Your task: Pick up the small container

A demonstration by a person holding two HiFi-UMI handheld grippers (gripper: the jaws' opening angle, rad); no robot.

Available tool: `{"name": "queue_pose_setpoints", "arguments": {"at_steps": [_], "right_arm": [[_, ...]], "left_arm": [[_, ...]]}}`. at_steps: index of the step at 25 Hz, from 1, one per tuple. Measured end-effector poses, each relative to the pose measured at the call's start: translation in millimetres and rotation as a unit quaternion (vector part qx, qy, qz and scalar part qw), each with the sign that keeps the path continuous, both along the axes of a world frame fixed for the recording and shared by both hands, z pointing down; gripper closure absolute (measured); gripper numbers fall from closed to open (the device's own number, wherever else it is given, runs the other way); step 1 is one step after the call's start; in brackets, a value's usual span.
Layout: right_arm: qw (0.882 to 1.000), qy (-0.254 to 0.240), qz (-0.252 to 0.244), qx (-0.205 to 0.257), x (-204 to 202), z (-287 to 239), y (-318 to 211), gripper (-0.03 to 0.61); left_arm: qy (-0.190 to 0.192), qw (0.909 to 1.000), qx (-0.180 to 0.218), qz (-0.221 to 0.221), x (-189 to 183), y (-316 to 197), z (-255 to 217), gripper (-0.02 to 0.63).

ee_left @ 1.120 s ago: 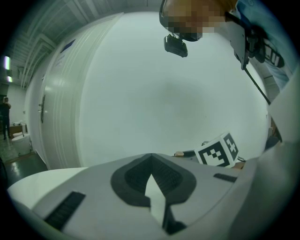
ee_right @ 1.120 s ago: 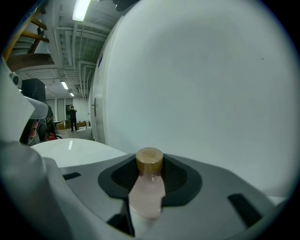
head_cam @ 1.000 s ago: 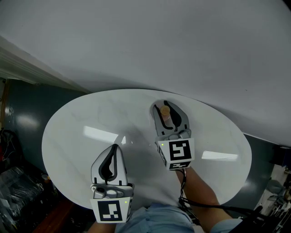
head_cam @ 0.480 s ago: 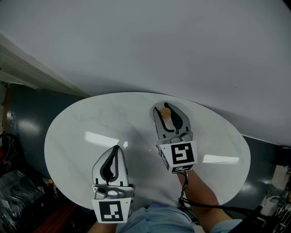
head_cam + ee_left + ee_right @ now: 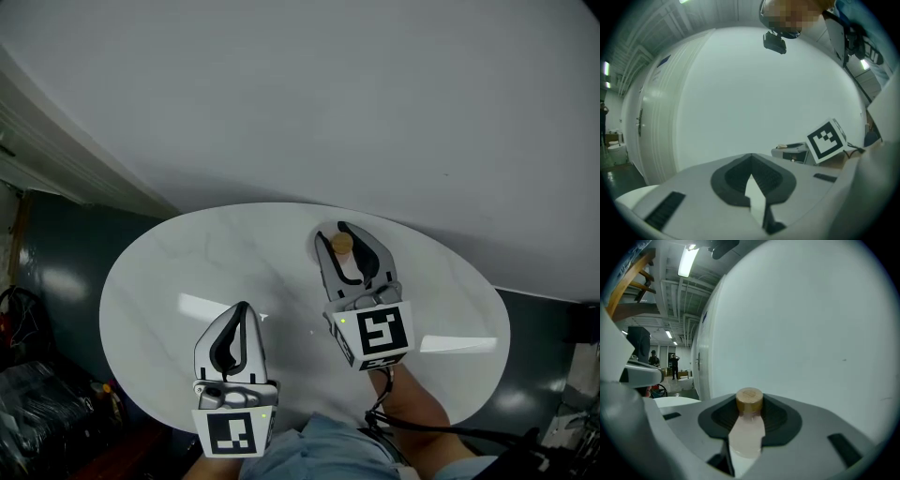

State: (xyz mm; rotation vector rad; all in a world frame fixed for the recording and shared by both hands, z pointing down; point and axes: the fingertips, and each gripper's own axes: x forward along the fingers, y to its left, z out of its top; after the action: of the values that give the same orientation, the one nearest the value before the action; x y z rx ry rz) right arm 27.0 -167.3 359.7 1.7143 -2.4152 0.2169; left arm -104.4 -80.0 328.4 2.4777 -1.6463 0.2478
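Note:
The small container [image 5: 342, 245] is a pale, clear little bottle with a round cork lid. My right gripper [image 5: 337, 234] is shut on it, holding it over the far middle of the round white table [image 5: 159, 281]. In the right gripper view the container [image 5: 747, 430] stands upright between the dark pads, its cork lid [image 5: 749, 400] poking up at the tips of the right gripper [image 5: 749, 405]. My left gripper [image 5: 241, 309] hovers over the table's near left, shut with nothing in it. In the left gripper view the left gripper [image 5: 751, 158] has its tips together.
A plain white wall [image 5: 356, 103] rises close behind the table. Dark floor [image 5: 56, 244] surrounds the table, with clutter [image 5: 37, 394] at the lower left. The right gripper's marker cube [image 5: 826, 139] shows at the right of the left gripper view.
My right gripper has risen with the container still between its jaws. The left gripper has lifted a little too, and the head view has shifted so the table sits lower.

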Motion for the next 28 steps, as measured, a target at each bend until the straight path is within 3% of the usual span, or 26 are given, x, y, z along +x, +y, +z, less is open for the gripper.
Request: {"name": "queue_pose_setpoints", "arguments": {"at_steps": [20, 28], "right_arm": [[0.998, 0.0, -0.034, 0.058, 3, -75, 54, 0.454], [0.997, -0.003, -0.046, 0.061, 3, -80, 69, 0.454]], "left_arm": [[0.005, 0.9967, 0.081, -0.007, 20, 14, -45, 0.615], [0.006, 0.995, 0.1, -0.009, 28, 15, -58, 0.615]]}}
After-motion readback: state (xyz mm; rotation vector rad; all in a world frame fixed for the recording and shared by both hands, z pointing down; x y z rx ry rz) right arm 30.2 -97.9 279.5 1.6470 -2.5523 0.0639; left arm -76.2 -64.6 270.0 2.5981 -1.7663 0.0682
